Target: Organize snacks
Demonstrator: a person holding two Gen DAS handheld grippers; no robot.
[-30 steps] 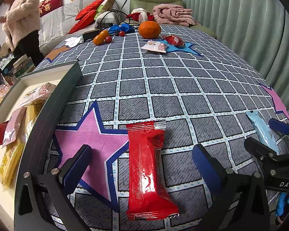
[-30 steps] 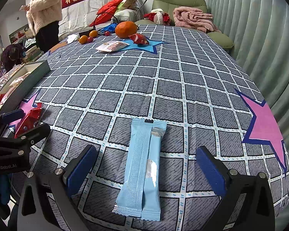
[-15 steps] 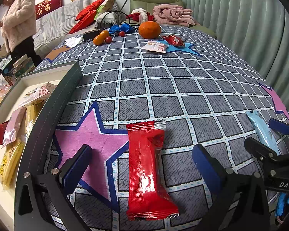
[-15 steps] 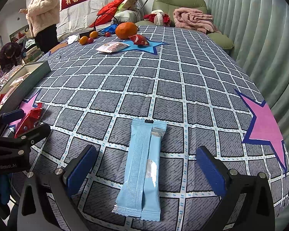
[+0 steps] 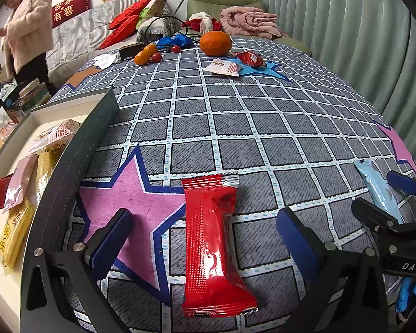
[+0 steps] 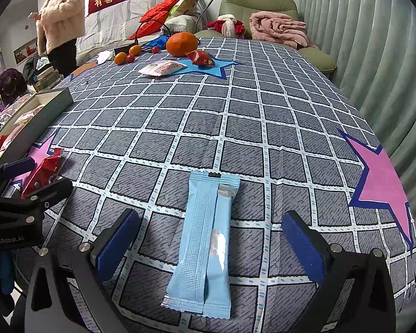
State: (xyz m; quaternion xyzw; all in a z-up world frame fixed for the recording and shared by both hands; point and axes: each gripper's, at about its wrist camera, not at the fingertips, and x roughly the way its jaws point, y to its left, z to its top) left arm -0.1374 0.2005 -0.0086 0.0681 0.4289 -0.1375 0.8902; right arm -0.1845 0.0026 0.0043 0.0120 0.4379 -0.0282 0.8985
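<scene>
A red snack packet lies flat on the checked cloth, between the wide-apart fingers of my left gripper, which is open and not touching it. A light blue snack packet lies lengthwise between the fingers of my right gripper, also open. Each view shows the other gripper at its edge: the right gripper beside the blue packet, the left gripper beside the red packet. A dark-rimmed box at the left holds several snack packets.
At the far end of the table lie a large orange, a small red packet, a white packet, small fruits and cables. A person in a pale fluffy jacket stands at the far left. Curtains hang on the right.
Neither gripper nor either packet has moved. The person at the far left has shifted slightly.
</scene>
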